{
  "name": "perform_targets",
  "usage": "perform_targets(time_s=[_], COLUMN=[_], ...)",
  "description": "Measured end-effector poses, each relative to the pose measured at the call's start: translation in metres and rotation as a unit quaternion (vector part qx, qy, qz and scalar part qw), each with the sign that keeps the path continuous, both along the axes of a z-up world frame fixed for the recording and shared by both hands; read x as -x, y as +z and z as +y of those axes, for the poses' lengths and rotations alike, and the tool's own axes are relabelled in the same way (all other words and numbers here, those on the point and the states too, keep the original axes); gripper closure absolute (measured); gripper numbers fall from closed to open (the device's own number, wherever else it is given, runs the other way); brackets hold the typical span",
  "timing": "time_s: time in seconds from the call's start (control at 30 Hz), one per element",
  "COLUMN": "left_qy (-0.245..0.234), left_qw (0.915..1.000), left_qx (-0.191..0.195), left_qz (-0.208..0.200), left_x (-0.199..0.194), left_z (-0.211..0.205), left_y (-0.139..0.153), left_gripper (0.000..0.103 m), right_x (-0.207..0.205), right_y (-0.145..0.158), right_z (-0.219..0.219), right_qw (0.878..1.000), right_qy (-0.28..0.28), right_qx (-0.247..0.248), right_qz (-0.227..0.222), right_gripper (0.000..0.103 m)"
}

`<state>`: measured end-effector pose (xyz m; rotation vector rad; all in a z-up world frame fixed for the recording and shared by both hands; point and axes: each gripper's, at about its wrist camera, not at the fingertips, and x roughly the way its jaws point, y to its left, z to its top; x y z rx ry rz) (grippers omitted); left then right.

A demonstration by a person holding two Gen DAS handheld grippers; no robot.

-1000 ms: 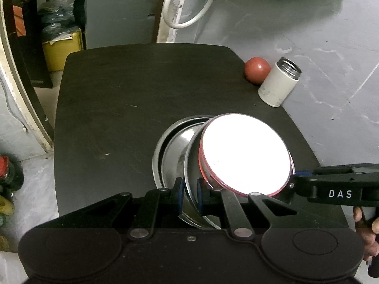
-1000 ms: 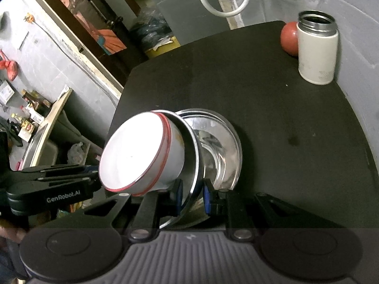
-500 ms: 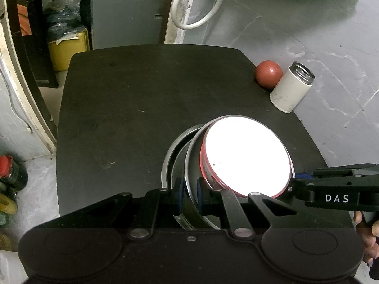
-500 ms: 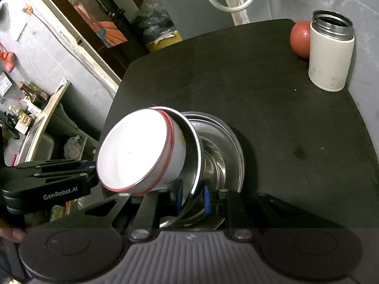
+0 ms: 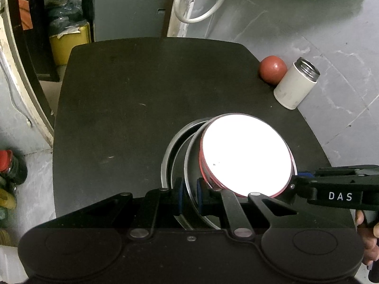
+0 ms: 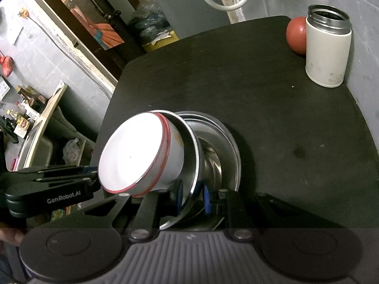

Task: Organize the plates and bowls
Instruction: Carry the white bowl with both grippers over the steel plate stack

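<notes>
My left gripper (image 5: 189, 197) has its jaws closed on the rim of the steel bowl (image 5: 190, 165), one blue pad on each side of the thin edge. My right gripper (image 6: 191, 197) grips the same steel bowl at its rim from the other side, also with a blue pad on each face of the metal. So the two of us hold one bowl together, and it is tilted, with the rim high on the left side of the right wrist view.

Inside this steel bowl sits the white bowl with a red rim (image 6: 139, 156). It is tilted too, and its white inside is very bright in the left wrist view (image 5: 246, 156). Just behind the tilted bowl is a steel plate (image 6: 233, 151), which lies on the black desk (image 6: 260, 99). The lower edge of the steel bowl is over this plate; I cannot tell if they touch.

Far on the desk, at its right back corner, a white flask (image 6: 328, 49) with an open metal mouth stands upright, and a red ball (image 6: 296, 35) is just beside it, touching or almost touching.
</notes>
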<state>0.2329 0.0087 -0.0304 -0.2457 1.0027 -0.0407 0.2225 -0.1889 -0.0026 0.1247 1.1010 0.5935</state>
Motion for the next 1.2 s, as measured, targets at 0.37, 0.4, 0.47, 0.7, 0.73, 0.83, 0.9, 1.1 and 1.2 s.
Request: perform_targets(time_s=[0.37, 0.4, 0.47, 0.7, 0.73, 0.83, 0.9, 1.1, 1.2], left_qy=[0.007, 0.007, 0.007, 0.008, 0.008, 0.008, 0.008, 0.006, 0.006], left_qw=[1.0, 1.0, 1.0, 0.9999, 0.9999, 0.9999, 0.9999, 1.0, 1.0], left_qx=[0.002, 0.002, 0.002, 0.003, 0.003, 0.003, 0.003, 0.0, -0.001], left_qz=[0.005, 0.005, 0.006, 0.006, 0.006, 0.006, 0.006, 0.005, 0.005], left_x=[-0.0013, -0.0016, -0.002, -0.0021, -0.0021, -0.0021, -0.0021, -0.0017, -0.0018], left_z=[-0.0006, -0.001, -0.0008, -0.0005, -0.0005, -0.0006, -0.0008, -0.0027, -0.0031], left_y=[-0.0036, -0.0036, -0.0036, -0.0038, -0.0038, -0.0037, -0.0037, -0.0042, -0.0045], left_gripper=[0.093, 0.093, 0.093, 0.093, 0.093, 0.093, 0.092, 0.091, 0.091], right_x=[-0.001, -0.0012, -0.0009, -0.0011, -0.001, -0.0005, -0.0003, 0.0031, 0.0035], right_y=[-0.002, -0.0022, -0.0023, -0.0029, -0.003, -0.0039, -0.0045, -0.005, -0.0042], right_z=[-0.0002, -0.0003, -0.0001, -0.0011, -0.0012, -0.0019, -0.0026, -0.0032, -0.0019], right_qw=[1.0, 1.0, 1.0, 1.0, 1.0, 1.0, 1.0, 1.0, 1.0], right_qy=[-0.003, -0.003, -0.005, -0.007, -0.008, -0.01, -0.012, -0.019, -0.021], right_qx=[0.0, 0.0, -0.001, -0.003, -0.004, -0.005, -0.007, -0.007, -0.005], right_qz=[0.001, 0.001, 0.001, 0.002, 0.002, 0.002, 0.002, -0.003, -0.005], right_gripper=[0.083, 0.083, 0.083, 0.083, 0.083, 0.083, 0.083, 0.082, 0.082])
